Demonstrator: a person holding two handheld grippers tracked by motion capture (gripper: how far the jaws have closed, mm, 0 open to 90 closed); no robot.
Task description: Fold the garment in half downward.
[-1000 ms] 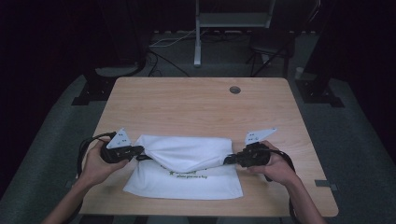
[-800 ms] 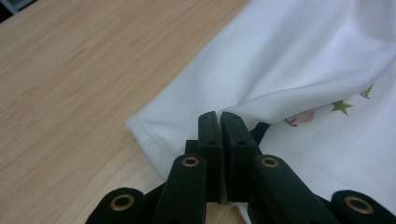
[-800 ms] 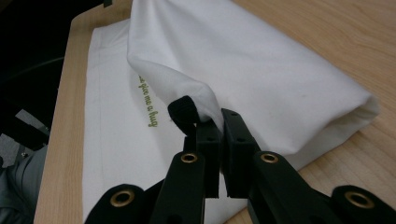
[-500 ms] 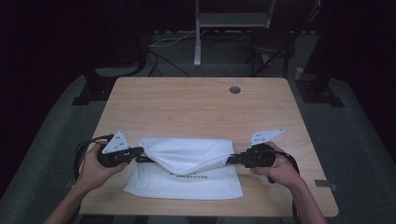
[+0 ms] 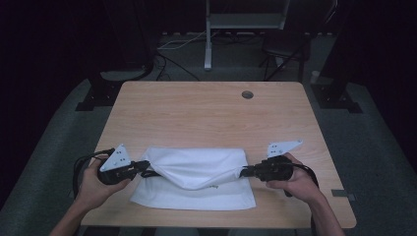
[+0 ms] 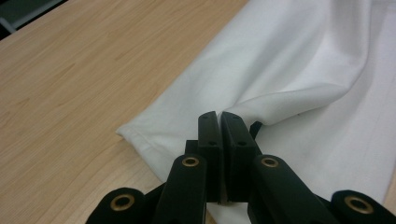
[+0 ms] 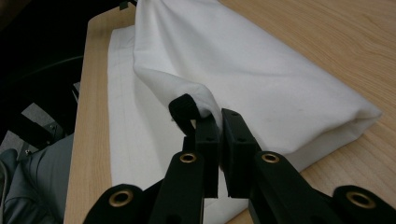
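A white cloth bag (image 5: 196,179) lies near the front edge of the wooden table (image 5: 206,113). Its upper layer is lifted and pulled taut between my two grippers. My left gripper (image 5: 145,169) is shut on the bag's left edge; in the left gripper view the jaws pinch a white fold (image 6: 261,112) at their tips (image 6: 219,122). My right gripper (image 5: 244,171) is shut on the bag's right edge, where white fabric (image 7: 233,65) and a black strap (image 7: 181,109) bunch at the jaw tips (image 7: 219,122). The lower layer stays flat on the table.
A round cable hole (image 5: 247,94) sits in the table's far right part. Beyond the table stand a white frame (image 5: 209,44) and a dark chair (image 5: 285,49) on grey floor. Black cables (image 5: 83,164) trail from the left gripper.
The left hand has shifted slightly and the lifted layer of the bag hangs a little tighter between the grippers. Both grips are unchanged.
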